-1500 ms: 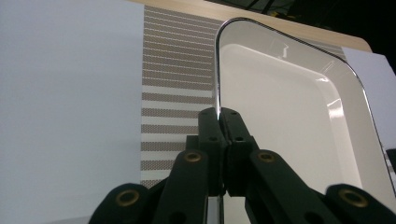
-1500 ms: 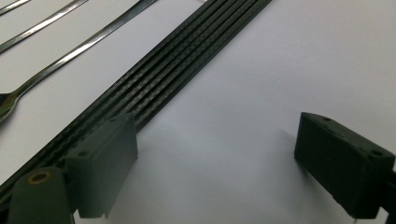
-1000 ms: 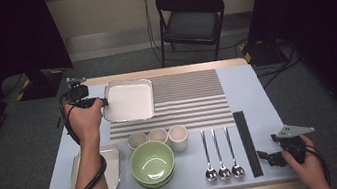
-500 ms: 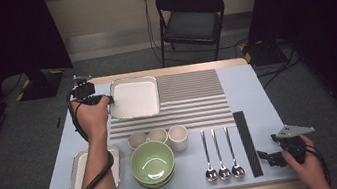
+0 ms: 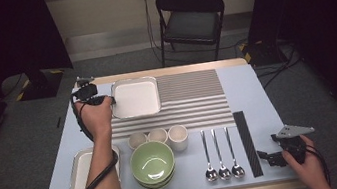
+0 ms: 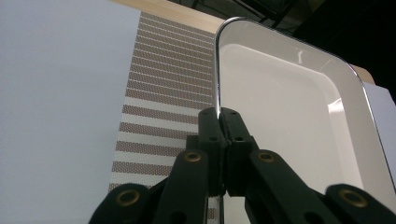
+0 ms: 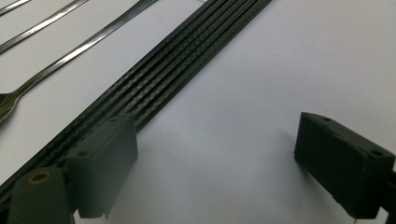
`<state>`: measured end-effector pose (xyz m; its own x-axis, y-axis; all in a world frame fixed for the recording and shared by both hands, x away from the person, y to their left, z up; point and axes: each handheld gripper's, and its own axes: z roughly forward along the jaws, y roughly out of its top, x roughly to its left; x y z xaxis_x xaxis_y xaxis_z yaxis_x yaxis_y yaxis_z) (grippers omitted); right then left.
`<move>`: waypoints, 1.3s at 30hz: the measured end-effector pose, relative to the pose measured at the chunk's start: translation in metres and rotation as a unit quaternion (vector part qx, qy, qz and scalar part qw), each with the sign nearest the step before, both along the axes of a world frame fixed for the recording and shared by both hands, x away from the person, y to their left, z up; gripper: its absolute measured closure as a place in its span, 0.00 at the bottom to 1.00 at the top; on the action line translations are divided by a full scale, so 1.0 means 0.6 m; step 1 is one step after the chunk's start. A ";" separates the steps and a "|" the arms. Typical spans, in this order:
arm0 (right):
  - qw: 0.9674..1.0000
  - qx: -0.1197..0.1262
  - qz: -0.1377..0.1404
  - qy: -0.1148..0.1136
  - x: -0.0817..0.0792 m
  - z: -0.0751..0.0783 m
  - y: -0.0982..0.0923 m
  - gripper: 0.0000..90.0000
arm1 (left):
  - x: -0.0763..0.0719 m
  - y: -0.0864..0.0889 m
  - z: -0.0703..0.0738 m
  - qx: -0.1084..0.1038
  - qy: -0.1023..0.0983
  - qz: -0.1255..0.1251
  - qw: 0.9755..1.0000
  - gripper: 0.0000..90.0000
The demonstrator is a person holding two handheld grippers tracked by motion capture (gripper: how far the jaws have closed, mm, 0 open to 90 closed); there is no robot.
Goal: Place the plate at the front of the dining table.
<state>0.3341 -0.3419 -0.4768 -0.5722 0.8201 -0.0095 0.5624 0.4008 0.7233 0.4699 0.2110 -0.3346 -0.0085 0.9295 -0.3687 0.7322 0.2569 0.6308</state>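
Left gripper view shows our left gripper (image 6: 219, 116) clamped on the rim of the white tray (image 6: 289, 107), which sits at the striped mat's (image 5: 192, 98) far left corner. We judge one tray placed. The second tray (image 5: 81, 171), green bowls (image 5: 153, 163), cups (image 5: 178, 137) and spoons (image 5: 220, 152) wait near the mat's front edge. Our right gripper (image 7: 219, 172) rests open beside the black strip (image 7: 159, 79).
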 end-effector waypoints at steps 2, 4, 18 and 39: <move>1.000 0.000 0.000 0.000 0.000 0.000 0.000 0.14 | 0.002 -0.002 0.000 0.002 0.002 -0.005 1.000 0.99; 1.000 0.000 0.000 0.000 0.000 0.000 0.000 0.14 | 0.004 -0.006 0.000 0.002 0.000 -0.003 1.000 0.99; 1.000 0.000 0.000 0.000 0.000 0.000 0.000 0.14 | 0.019 -0.036 -0.006 -0.001 0.010 -0.015 1.000 0.99; 1.000 0.000 0.000 0.000 0.000 0.000 0.000 0.14 | 0.036 -0.057 -0.029 -0.005 0.012 -0.014 1.000 0.99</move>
<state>0.3341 -0.3420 -0.4768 -0.5718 0.8203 -0.0095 0.5625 0.4005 0.7233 0.4917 0.1770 -0.3520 0.0083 0.9259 -0.3777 0.7542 0.2422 0.6104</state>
